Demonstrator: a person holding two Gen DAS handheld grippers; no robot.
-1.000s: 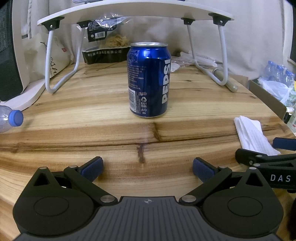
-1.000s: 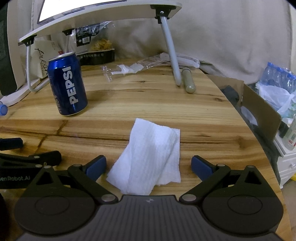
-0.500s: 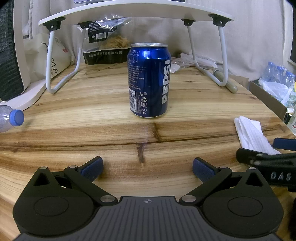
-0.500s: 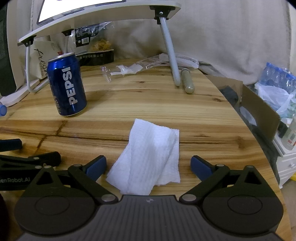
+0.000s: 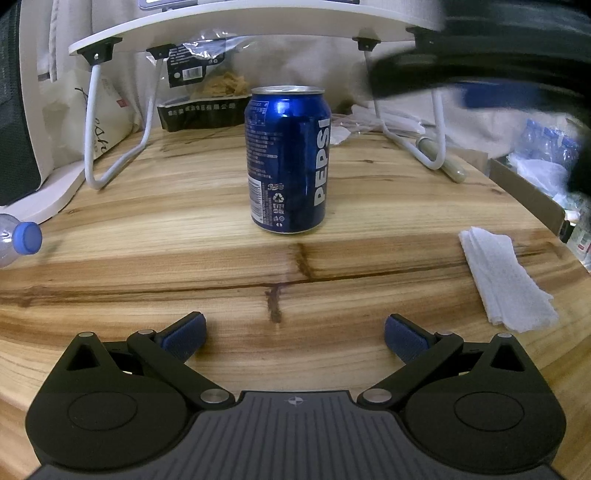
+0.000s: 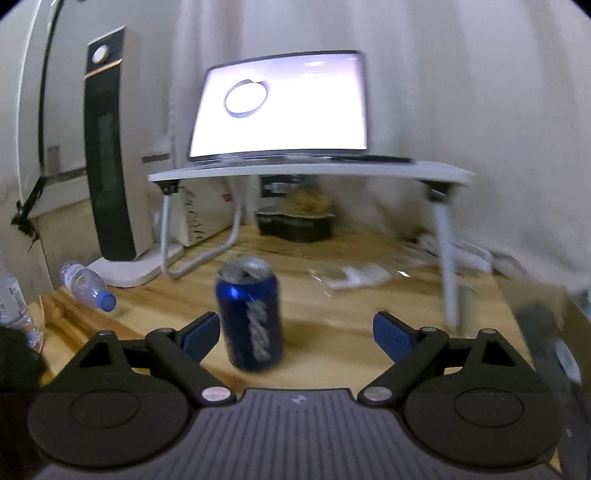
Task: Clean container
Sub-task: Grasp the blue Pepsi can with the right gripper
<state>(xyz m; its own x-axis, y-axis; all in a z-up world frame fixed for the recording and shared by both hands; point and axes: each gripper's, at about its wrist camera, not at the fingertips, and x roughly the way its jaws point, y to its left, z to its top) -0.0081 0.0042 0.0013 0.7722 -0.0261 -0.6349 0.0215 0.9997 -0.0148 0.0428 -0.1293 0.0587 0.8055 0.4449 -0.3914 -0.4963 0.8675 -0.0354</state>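
Wooden tabletop [image 5: 184,229] spread across both views, with a white laptop stand [image 5: 240,26] at the far edge and a lit laptop [image 6: 280,107] on top of it. Blue Pepsi can [image 5: 288,158] upright near the middle of the tabletop, top opened, apart from everything else. Folded white paper towel [image 5: 506,280] flat on the right side, well apart from the can and held by nothing. Plastic bottle [image 5: 18,240] on its side at the far left.

As to progress: can and towel both resting free on the wood, no wiping contact visible, no dirt or shine on the can clear enough to judge. Equally fitting a can yet to be wiped and one wiped and set back down.

Left gripper [image 5: 295,332] low and near, fingers spread wide, nothing between them, aimed straight at the can. Right gripper [image 6: 295,332] also wide and empty, can just inside its left finger in a blurred view.

Against a second ago: left view almost unchanged, slightly closer to the can. Right gripper swung up and away from the towel it had framed, now blurred across the top right of the left view and looking down at the can. Towel and can themselves unmoved.
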